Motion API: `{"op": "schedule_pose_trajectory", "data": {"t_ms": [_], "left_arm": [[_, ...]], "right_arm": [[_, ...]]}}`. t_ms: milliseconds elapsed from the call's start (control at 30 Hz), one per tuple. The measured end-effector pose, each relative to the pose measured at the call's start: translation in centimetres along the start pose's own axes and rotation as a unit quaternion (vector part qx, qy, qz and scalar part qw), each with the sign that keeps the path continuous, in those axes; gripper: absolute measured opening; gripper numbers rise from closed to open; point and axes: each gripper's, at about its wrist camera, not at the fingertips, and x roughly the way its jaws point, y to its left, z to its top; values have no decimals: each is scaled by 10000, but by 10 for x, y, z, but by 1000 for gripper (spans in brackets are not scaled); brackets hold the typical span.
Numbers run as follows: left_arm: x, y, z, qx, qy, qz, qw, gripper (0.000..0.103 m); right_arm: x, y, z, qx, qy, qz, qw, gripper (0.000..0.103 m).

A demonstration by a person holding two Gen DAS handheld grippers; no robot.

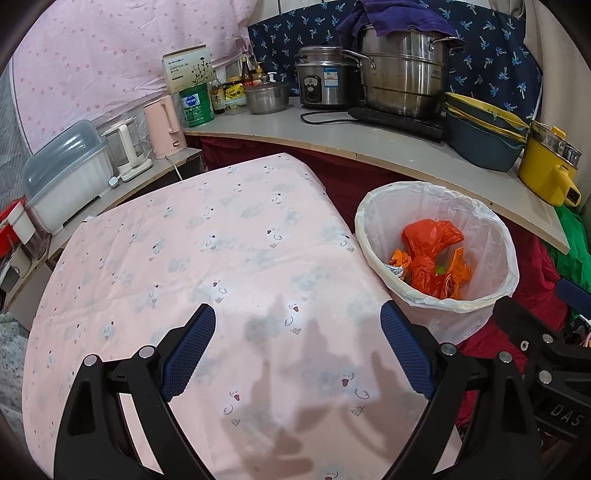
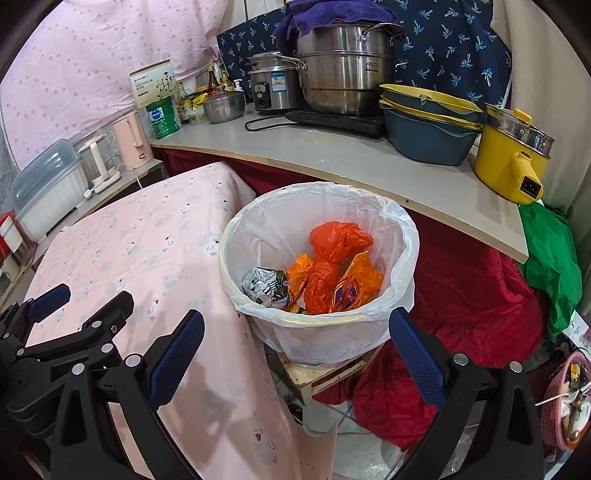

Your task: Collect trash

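The left tongs [image 1: 297, 354] are spread wide with nothing between the blue pads [image 1: 190, 350], hanging over the pink cloth [image 1: 207, 251] that covers the table; their shadow falls on the cloth just ahead. The right tongs [image 2: 295, 354] are likewise spread and hold nothing; they sit in front of the bin [image 2: 317, 332], the near rim showing between the two pads [image 2: 177, 354], with the left pad over the cloth's edge and the right pad over the red fabric [image 2: 461, 288]. In the right view the left tongs show at the lower left, above the cloth; in the left view part of the right tongs shows at the lower right edge.

The bin stands just beside the table's right edge, on a low wooden stand [image 2: 332, 373]; it is lined with a white bag [image 2: 402, 236] folded over the rim. The trash lies inside it: an orange bag [image 2: 340, 240] towards the back, crumpled orange wrappers [image 2: 321, 284] in the middle, and a crushed silver wrapper [image 2: 262, 288] at the left.

Behind the bin runs a grey shelf [image 2: 332, 155]; on it stand a steel steamer [image 2: 347, 81] under a purple towel [image 2: 332, 14], a rice cooker [image 2: 273, 88], stacked blue-and-yellow basins [image 2: 428, 129], a yellow pot [image 2: 509, 155], a green tin [image 2: 162, 118] and a small steel pot [image 2: 223, 105]. A pink kettle [image 2: 131, 142] stands on a lower ledge at the left; a green cloth [image 2: 550, 258] hangs at the right.
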Motion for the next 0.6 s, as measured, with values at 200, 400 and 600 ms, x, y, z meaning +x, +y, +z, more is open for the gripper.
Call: {"op": "schedule_pose_trajectory", "data": {"t_ms": [200,400,600], "left_arm": [[3,-7,1,83,49,-97,9999,86],[5,-17,2,157,93,-196,9996,86],[5,-24,4,191,79,-236,9995,86]], "right_arm": [[0,-3,0,27,-18,-65,10000,97],[0,-13,0,91,-12,-147,9998,97],[-1,-23,-2,154,-2,-196,9997,97]]}}
